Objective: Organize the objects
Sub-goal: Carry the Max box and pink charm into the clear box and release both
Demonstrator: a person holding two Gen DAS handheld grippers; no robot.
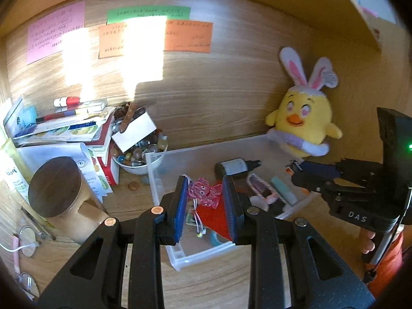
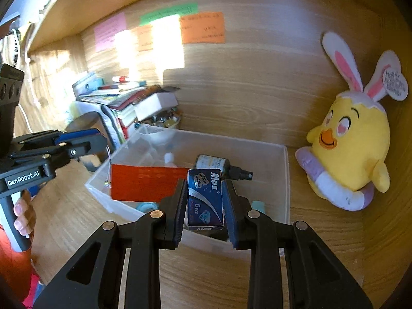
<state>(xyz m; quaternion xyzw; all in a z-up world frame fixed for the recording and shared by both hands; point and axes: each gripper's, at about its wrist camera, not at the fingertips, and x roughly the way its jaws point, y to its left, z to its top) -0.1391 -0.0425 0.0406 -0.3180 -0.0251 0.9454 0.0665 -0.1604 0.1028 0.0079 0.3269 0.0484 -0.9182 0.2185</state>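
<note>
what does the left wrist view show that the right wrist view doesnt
Only the left wrist view: the pink charm above the red card between the left gripper pads, plus the wooden-lidded jar.

Only the right wrist view: the face of the blue Max box clamped in the right gripper, and the red card's full flat side.

Both: the clear bin, the dark bottle, the yellow chick plush and the sticky notes.
</note>
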